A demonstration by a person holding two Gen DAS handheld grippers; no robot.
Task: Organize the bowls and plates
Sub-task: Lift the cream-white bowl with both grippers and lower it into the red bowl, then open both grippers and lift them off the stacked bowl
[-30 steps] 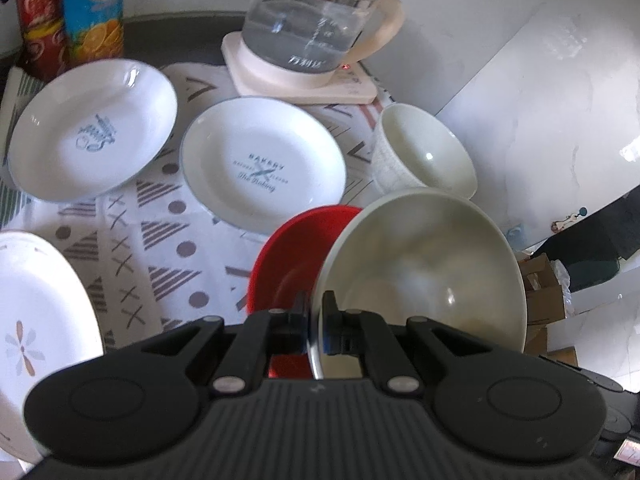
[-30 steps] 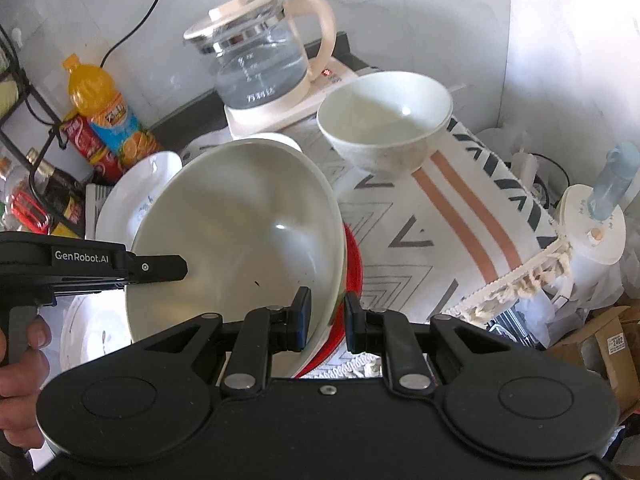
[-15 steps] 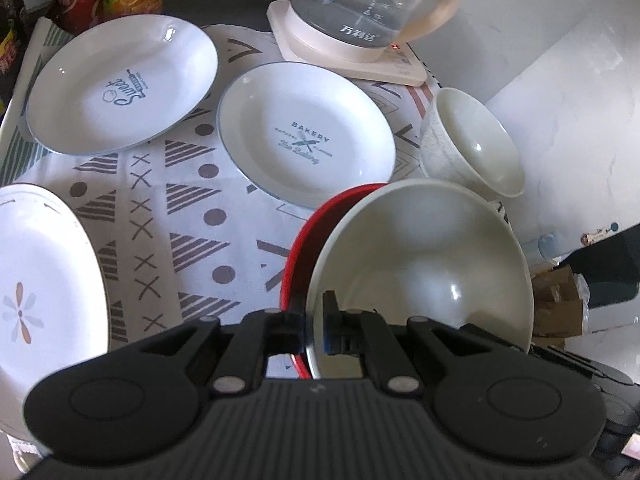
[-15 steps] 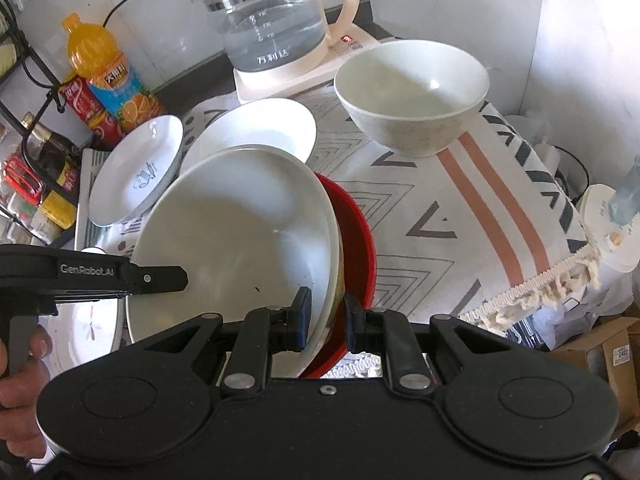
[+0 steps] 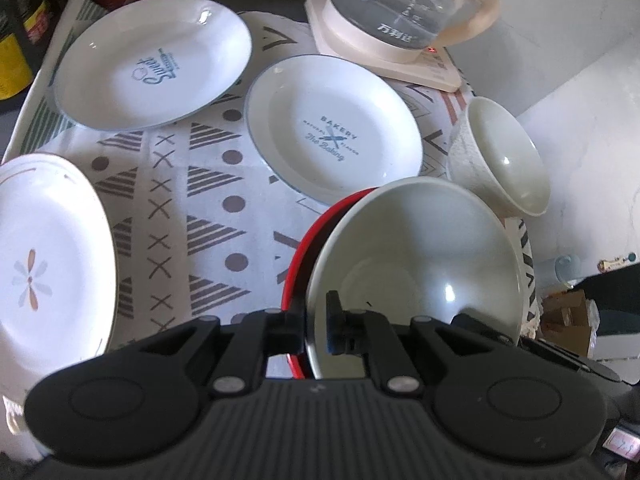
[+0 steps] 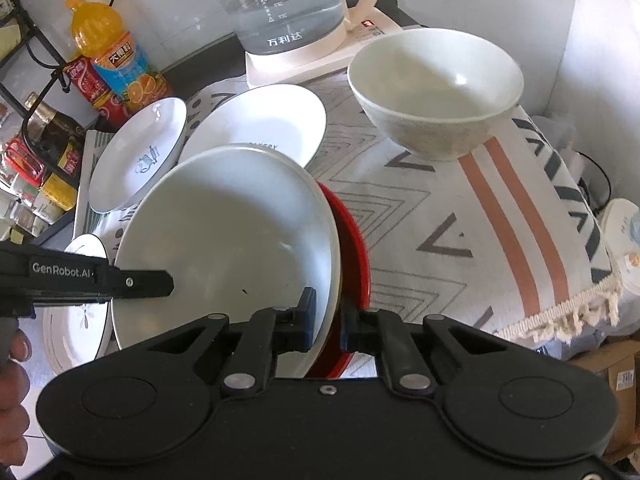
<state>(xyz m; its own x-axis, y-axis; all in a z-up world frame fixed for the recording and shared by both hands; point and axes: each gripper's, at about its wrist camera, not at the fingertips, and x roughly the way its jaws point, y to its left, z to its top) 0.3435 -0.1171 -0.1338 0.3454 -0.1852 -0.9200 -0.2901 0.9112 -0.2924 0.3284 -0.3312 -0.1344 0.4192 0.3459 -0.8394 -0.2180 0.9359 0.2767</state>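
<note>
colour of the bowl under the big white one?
Red, nested beneath the white bowl; shows best in the right wrist view.

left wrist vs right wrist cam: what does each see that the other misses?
Left wrist only: the printing on the BAKERY plate readable in full, and most of the flower plate.

Right wrist only: the orange juice bottle whole, the rack of bottles, and the left gripper on the white bowl's rim.

Both: the white bowl over the red bowl, the speckled bowl and the glass kettle.
</note>
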